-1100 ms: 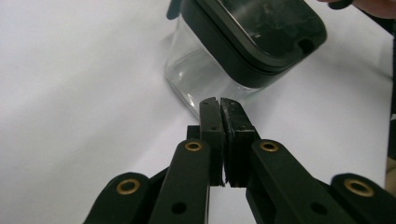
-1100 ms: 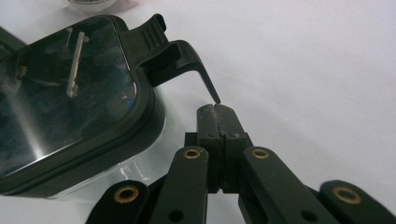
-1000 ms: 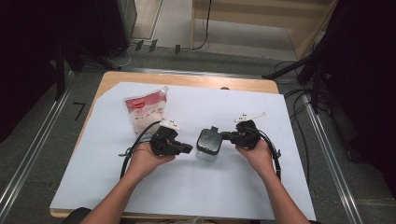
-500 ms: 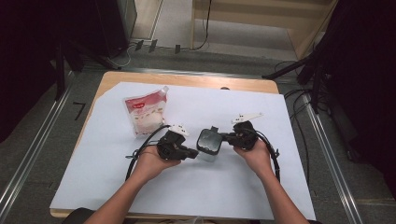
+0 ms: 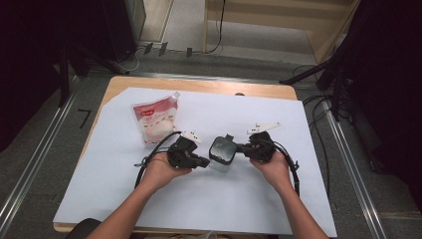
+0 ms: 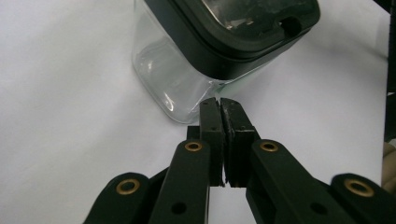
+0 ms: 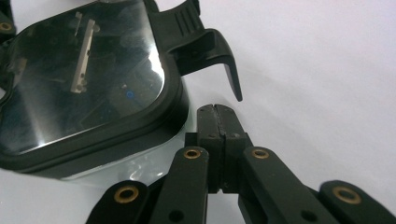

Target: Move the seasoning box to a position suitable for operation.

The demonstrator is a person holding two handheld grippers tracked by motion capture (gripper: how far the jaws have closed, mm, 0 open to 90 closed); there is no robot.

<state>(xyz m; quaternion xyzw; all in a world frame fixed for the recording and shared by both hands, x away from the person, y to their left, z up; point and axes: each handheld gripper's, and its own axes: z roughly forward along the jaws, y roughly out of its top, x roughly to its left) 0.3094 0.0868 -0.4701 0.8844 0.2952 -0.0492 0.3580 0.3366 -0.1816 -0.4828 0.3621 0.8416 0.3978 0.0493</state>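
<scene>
From above, your clear container [image 5: 221,151] sits mid-counter [image 5: 308,199] between both hand-held grippers, pouch [image 5: 155,119] behind. Your left hand-held gripper [image 6: 220,103], jaws pressed together, meets its clear wall. Your right hand-held gripper [image 7: 215,110], also pressed together, rests beside the raised lid latch [image 7: 205,46].

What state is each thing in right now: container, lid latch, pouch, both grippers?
Clear container: upright on the white sheet, black lid on.
Lid latch: flipped up, sticking out from the lid.
Pouch: lying flat, spout capped, apart from the grippers.
Left gripper: jaws shut, empty, at the container's corner.
Right gripper: jaws shut, empty, just under the latch.
</scene>
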